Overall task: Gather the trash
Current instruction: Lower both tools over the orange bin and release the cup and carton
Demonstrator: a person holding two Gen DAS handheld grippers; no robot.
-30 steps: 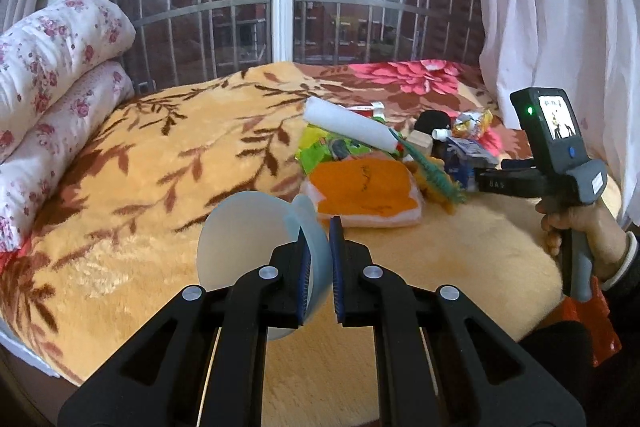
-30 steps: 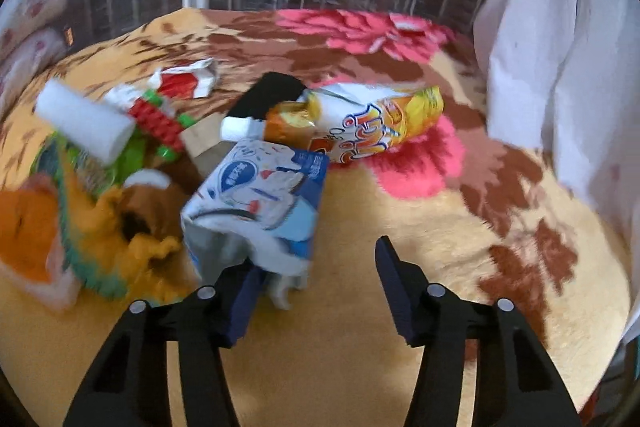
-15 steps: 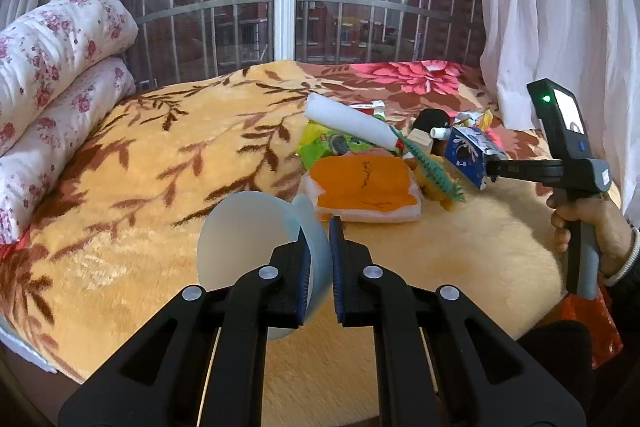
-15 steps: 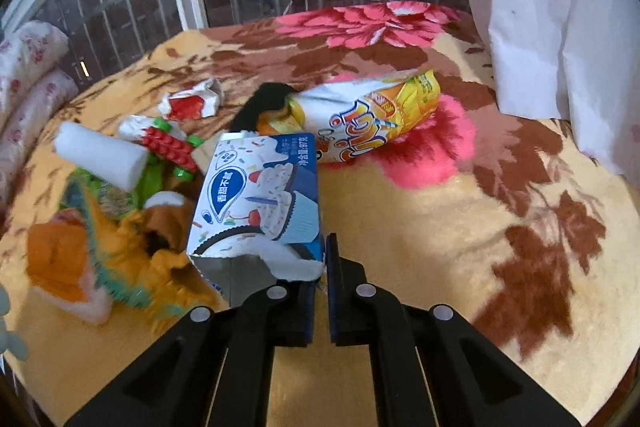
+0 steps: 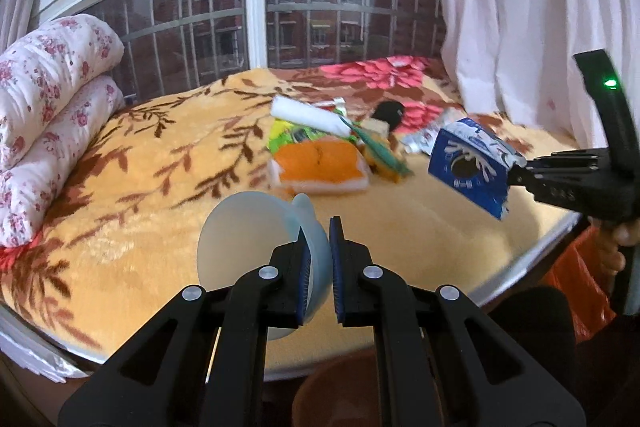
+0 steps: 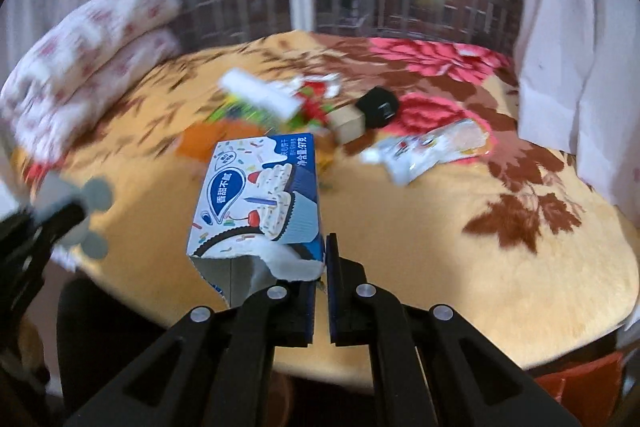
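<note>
Carrying the torn blue biscuit box, mid-frame above the bed, clamped in the right hand-held gripper; keeping it level; left hand-held gripper pinching a pale plastic bowl lower centre

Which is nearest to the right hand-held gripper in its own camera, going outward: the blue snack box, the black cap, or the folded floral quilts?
1. Blue snack box, clamped in the right hand-held gripper.
2. Black cap, farther up the bed, slightly right.
3. Folded floral quilts, far left by the window.
</note>
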